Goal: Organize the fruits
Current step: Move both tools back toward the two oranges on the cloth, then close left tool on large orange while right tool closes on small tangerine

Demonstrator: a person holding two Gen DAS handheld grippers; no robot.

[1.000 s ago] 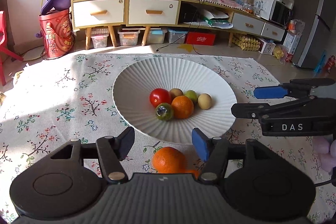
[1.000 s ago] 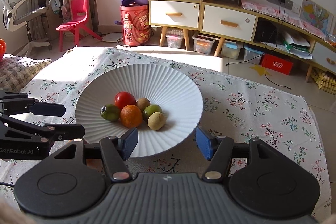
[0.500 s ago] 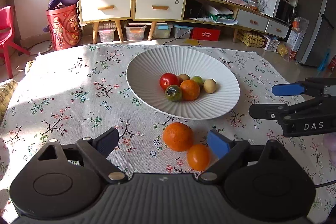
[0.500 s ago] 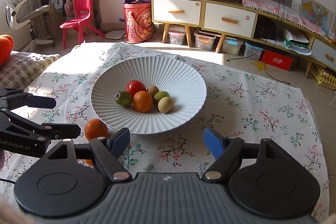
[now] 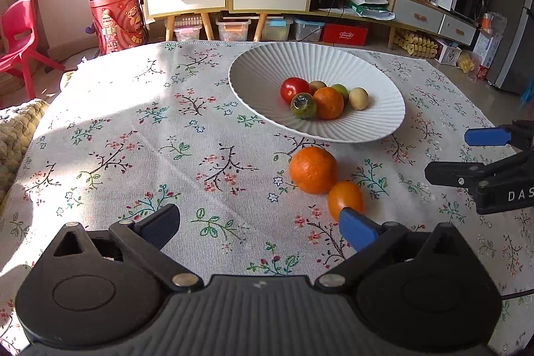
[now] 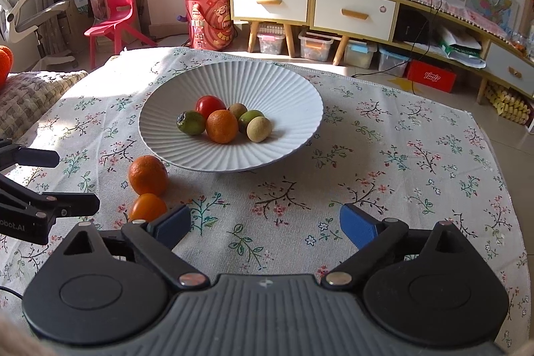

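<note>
Fruits sit in two groups on a floral tablecloth [image 5: 140,129]. In the right wrist view, a white ribbed bowl [image 6: 293,95] fills the centre of the frame and holds six pieces bunched together: a red tomato [image 6: 209,105], a green fruit with a dark stem end [image 6: 191,122], an orange [image 6: 222,126], a brownish round fruit [image 6: 237,110], a green lime-like fruit [image 6: 251,119] and a tan round fruit [image 6: 259,129]. What kind the last three are cannot be told for sure.

Outside the bowl, at its lower left rim, a larger orange [image 6: 148,175] rests on the cloth, with a smaller orange fruit [image 6: 147,207] touching it just below.

The right gripper [image 6: 265,222] occupies the bottom of that frame, its blue-padded fingers spread wide with nothing between them; its left pad partly hides the smaller orange fruit. The left gripper [image 5: 258,224], seen at the bottom of its own view, is also spread wide and empty, and its right pad overlaps the lower edge of the smaller orange fruit.

Behind the table, in the upper part of the frame, stand a wooden cabinet with white drawers [image 6: 270,0], a red plastic chair [image 6: 113,12] and a red bucket [image 6: 208,19].
</note>
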